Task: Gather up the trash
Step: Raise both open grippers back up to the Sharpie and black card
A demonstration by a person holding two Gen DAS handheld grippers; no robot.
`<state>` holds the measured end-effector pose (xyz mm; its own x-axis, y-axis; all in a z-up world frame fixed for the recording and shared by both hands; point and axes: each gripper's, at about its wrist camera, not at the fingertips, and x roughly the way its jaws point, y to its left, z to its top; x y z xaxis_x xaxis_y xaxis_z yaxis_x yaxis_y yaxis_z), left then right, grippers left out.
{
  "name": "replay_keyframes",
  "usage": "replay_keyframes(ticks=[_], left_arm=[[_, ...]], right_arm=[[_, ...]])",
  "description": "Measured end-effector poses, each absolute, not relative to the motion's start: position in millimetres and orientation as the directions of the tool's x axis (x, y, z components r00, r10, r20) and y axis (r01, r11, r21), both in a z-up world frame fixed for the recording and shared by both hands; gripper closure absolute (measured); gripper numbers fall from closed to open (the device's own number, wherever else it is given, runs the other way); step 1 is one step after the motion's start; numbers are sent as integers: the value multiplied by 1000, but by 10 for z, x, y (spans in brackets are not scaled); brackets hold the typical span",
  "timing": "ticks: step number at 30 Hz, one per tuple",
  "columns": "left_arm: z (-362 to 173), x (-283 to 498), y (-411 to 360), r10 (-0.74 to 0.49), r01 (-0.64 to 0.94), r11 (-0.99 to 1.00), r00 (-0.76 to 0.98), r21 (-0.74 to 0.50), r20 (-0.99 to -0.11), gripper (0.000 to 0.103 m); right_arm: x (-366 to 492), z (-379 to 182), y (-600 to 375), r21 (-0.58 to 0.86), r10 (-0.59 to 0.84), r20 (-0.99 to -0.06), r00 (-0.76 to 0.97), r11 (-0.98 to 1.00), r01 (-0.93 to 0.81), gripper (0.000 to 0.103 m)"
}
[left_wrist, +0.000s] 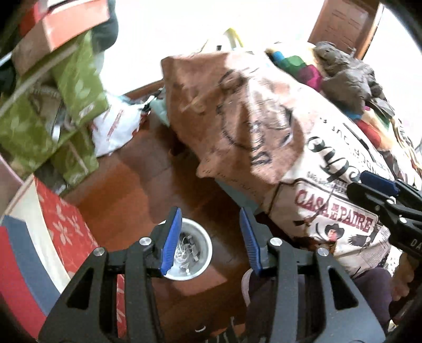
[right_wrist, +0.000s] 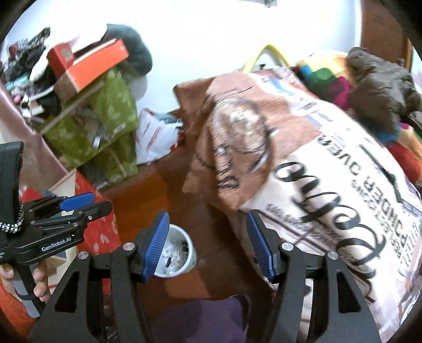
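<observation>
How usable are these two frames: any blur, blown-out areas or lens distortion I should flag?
Left wrist view: the wall is blown out to white, the green bags are smeared by motion, and the fisheye curves the edges. Right wrist view: the printed sack and its lettering are blurred, the wall is overexposed, and the white bin is fairly sharp.

a reddish wooden floor [left_wrist: 147,168] meets a bright white wall [left_wrist: 163,29]; right of the wall stands a brown wooden door [left_wrist: 343,23].
</observation>
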<state>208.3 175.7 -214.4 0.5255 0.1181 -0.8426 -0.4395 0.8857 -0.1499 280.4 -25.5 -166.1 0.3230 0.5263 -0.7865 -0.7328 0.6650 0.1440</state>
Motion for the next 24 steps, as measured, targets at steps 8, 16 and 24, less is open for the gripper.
replay_keyframes(ticks=[8,16,24], left_arm=[[-1805,2494,1163,91,-323,938,573,-123,-814,58],[-1597,3124,424,-7,-158,978,620,-134,-784,57],[-1668,3904,-204,-111,-42,984,613,-173,-782,57]], right_arm=[[3043,-1443,-940,141,524,-743,417,731,-668,46],[3472,-1388,-1659,85,435,-732,525,822,-563,46],[3976,-1577,-2318,77,334,-755,565,900,-428,46]])
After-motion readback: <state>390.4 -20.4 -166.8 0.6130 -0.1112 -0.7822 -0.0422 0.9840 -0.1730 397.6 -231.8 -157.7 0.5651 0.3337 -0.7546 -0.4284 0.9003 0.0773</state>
